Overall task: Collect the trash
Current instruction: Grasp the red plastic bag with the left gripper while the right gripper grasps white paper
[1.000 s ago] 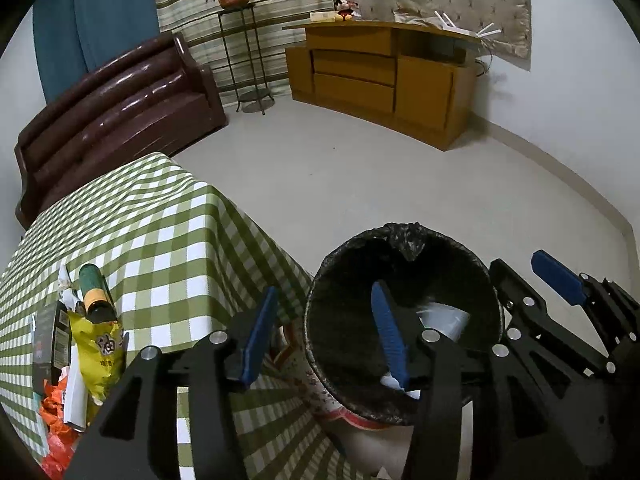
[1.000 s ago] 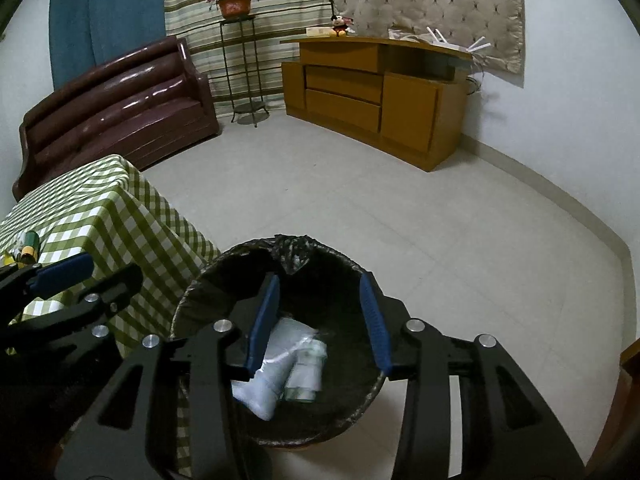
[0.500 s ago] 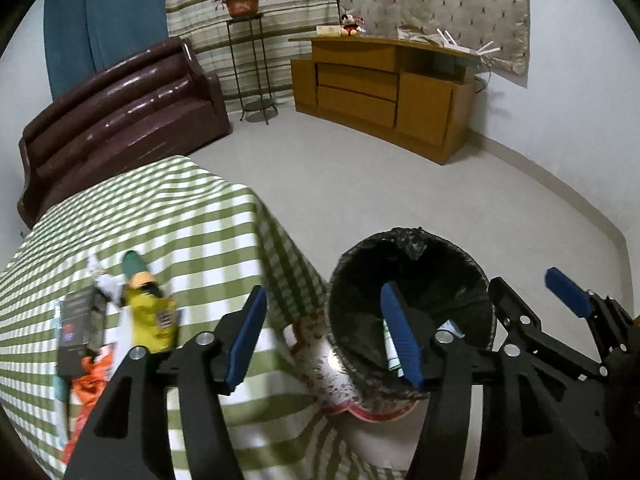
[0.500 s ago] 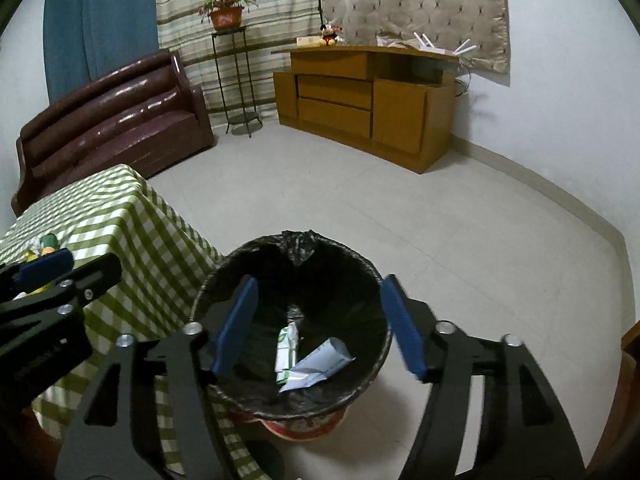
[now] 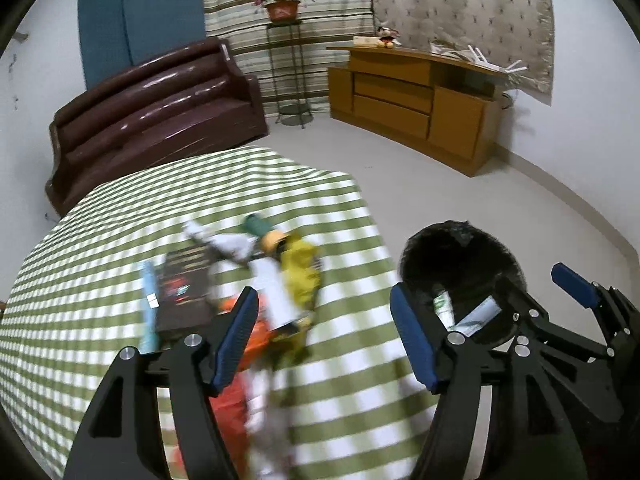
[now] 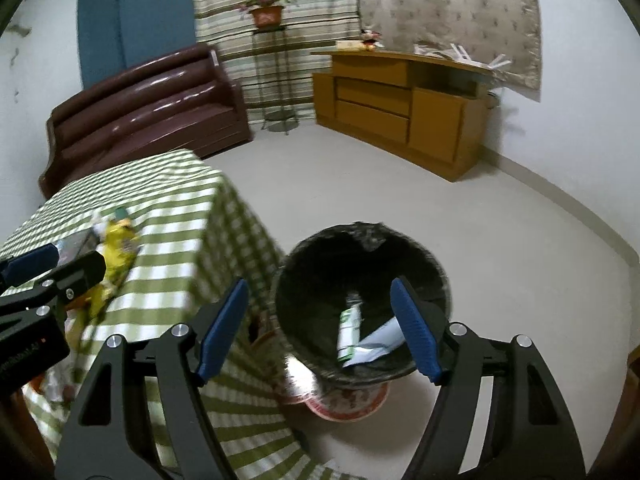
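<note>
Green-and-white checked cloth covers the table (image 5: 120, 264) that fills the left half of my left wrist view, and the trash pile (image 5: 256, 280) lies on it just above and between the blue pads of my left gripper (image 5: 324, 344), whose jaws stand wide with nothing between them. The pile is blurred, but I can make out a yellow wrapper (image 5: 304, 268), a dark box (image 5: 184, 284), an orange wrapper (image 5: 252, 340) running down past my left pad, and what may be a green bottle with an orange cap (image 5: 264, 232).

My right gripper (image 6: 320, 328) also gapes wide and holds nothing. Its right pad overlaps the bin's right side in the frame, while its left pad lies over the hanging cloth beside the bin. That black-lined trash bin (image 6: 316, 256) stands on the floor by the table's corner, lower centre of the right wrist view. Inside it lie a green-and-white carton (image 6: 349, 334) and a white packet (image 6: 380, 342), touching each other.

In the left wrist view the bin sits at lower right, partly behind my right gripper's black frame.
</note>
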{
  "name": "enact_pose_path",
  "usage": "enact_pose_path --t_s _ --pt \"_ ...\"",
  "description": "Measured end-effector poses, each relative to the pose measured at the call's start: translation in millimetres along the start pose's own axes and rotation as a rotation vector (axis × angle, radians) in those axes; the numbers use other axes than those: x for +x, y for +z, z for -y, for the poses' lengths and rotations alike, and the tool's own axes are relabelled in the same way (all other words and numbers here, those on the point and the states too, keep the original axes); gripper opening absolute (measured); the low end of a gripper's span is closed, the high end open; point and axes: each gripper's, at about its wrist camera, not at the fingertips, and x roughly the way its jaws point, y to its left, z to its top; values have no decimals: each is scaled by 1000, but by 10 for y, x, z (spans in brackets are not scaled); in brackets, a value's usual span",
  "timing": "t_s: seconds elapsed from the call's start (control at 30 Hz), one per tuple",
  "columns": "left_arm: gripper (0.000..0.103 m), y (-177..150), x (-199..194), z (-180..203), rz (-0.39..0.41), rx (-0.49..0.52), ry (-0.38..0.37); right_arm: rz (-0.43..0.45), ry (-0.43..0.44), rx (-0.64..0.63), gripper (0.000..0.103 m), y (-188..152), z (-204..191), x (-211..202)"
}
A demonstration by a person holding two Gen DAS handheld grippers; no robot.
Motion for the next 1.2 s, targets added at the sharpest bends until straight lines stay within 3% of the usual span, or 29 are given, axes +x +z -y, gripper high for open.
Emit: enact_pose_path --t_s 0.43,0.93,1.07,1.2 --pt "68 -446 -117 -634 -49 -56 62 -20 41 -62 72 -149 -584 -197" --pt "67 -683 54 -739 -116 -54 -9 -29 44 -90 72 -246 -767 -242" --pt "48 -711 118 -742 -136 -60 -32 -30 43 -99 72 -254 -778 -239" --pt "43 -724 111 -740 -126 -58 -58 -28 46 -102 72 -259 -825 -250"
